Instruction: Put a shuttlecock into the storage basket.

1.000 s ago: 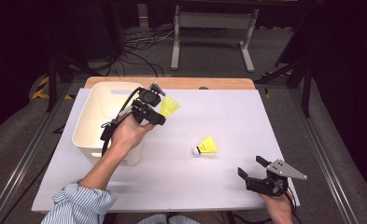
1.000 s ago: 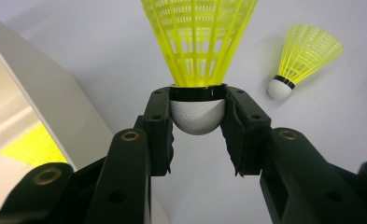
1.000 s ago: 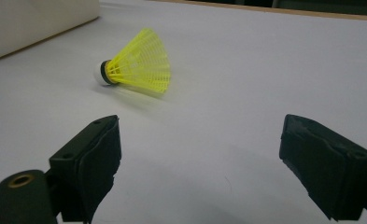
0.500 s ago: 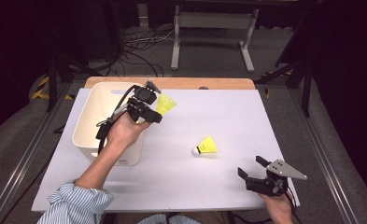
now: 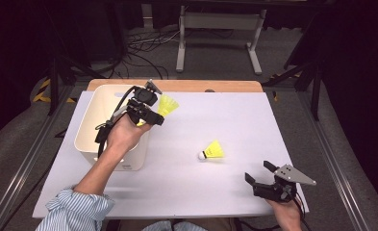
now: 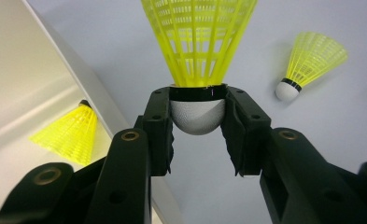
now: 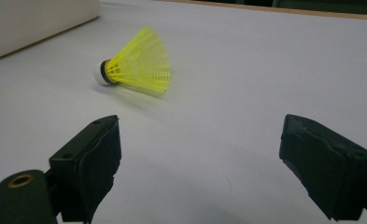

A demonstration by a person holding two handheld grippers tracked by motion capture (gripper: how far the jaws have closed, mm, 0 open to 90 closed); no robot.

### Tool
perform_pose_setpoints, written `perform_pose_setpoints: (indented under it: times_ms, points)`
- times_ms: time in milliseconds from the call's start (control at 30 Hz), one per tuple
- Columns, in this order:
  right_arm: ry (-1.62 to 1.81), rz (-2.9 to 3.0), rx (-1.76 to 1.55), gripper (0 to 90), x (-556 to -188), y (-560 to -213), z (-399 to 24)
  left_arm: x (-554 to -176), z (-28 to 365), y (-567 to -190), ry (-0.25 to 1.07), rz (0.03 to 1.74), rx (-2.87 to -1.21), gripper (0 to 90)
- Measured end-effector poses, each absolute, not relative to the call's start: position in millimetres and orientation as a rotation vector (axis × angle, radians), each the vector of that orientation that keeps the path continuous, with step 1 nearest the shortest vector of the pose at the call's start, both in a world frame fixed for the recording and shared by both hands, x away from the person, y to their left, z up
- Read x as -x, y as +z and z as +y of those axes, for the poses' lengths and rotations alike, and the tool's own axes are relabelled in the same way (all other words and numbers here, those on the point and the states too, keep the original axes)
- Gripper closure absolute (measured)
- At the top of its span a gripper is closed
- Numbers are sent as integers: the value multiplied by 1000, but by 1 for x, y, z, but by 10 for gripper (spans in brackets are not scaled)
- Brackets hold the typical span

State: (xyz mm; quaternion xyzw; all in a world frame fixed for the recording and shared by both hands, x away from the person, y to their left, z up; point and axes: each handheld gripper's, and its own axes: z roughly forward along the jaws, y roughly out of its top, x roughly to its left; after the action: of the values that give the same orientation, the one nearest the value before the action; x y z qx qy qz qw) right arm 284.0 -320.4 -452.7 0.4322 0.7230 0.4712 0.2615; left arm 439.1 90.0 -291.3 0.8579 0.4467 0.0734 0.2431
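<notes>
My left gripper (image 5: 150,115) (image 6: 198,123) is shut on the white cork of a yellow shuttlecock (image 5: 168,105) (image 6: 199,44), held in the air above the right rim of the white bin (image 5: 93,126) (image 6: 22,88). Inside the bin lies another yellow shuttlecock (image 6: 69,134). A third one (image 5: 211,151) (image 6: 307,63) (image 7: 137,59) lies on its side on the white table top (image 5: 215,120). My right gripper (image 5: 262,177) (image 7: 200,163) rests open near the table's front right corner, with nothing between its jaws.
Along the table's far edge runs a wooden strip (image 5: 186,85). On the floor beyond are cables (image 5: 148,43) and a metal stand (image 5: 220,29). A striped sleeve (image 5: 73,211) enters at the bottom left.
My left gripper has drifted slightly left and back with its shuttlecock, closer over the bin's rim. The right gripper and the shuttlecock on the table have stayed put.
</notes>
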Motion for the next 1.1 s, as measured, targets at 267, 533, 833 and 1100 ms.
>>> perform_pose_setpoints:
  times_ms: [267, 533, 833, 1100]
  points:
    - [1275, 1956, -1169, 133, -284, -453, -321, -440, 95, -290, 200, 1229, -2336, 647]
    - [1275, 1955, -1170, 133, -284, -453, -321, -440, 100, -288, 203, 1240, -2325, 647]
    - [1275, 1955, -1170, 133, -284, -453, -321, -439, 106, -287, 209, 1251, -2319, 646]
    - [1274, 1957, -1170, 133, -284, -453, -320, -439, 113, -284, 218, 1264, -2303, 647]
